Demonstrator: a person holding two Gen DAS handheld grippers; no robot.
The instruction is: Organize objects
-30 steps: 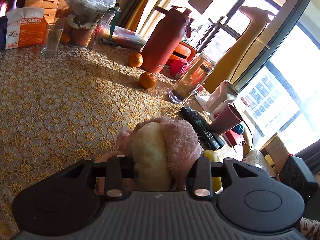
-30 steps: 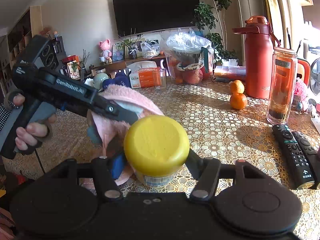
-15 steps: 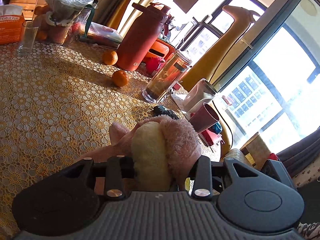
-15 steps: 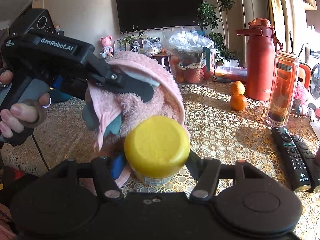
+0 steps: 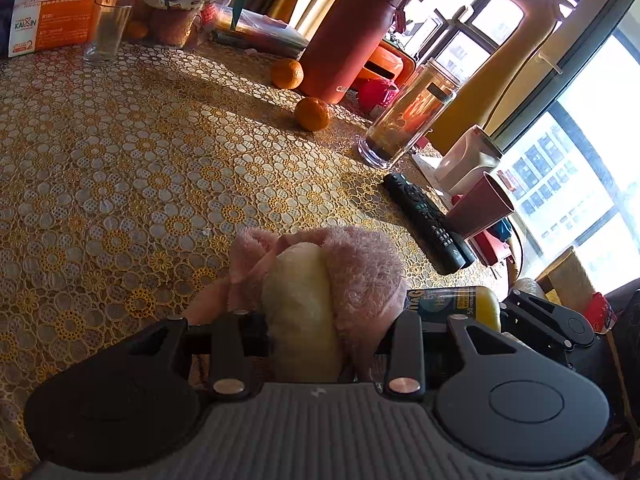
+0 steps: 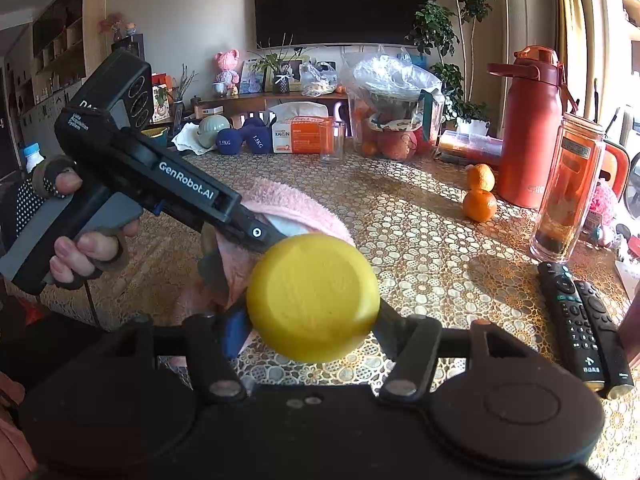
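My left gripper [image 5: 316, 316] is shut on a pink and cream plush toy [image 5: 344, 276], held low over the patterned tablecloth [image 5: 140, 168]. In the right wrist view the same toy [image 6: 288, 208] shows behind the left gripper's black body [image 6: 160, 184]. My right gripper [image 6: 312, 328] is shut on a jar with a yellow lid [image 6: 314, 296], held just above the table. The jar [image 5: 452, 306] also shows in the left wrist view, right beside the plush.
Two remotes [image 6: 580, 320] lie at the right. A glass bottle [image 6: 568, 188], a red flask [image 6: 528, 128] and two oranges [image 6: 480, 192] stand beyond. A drinking glass [image 6: 332, 140], tissue box [image 6: 300, 134] and fruit bag [image 6: 394, 112] sit at the far edge.
The left gripper swung the plush up and then back down toward the tablecloth beside the jar. The right gripper with the jar has barely moved.
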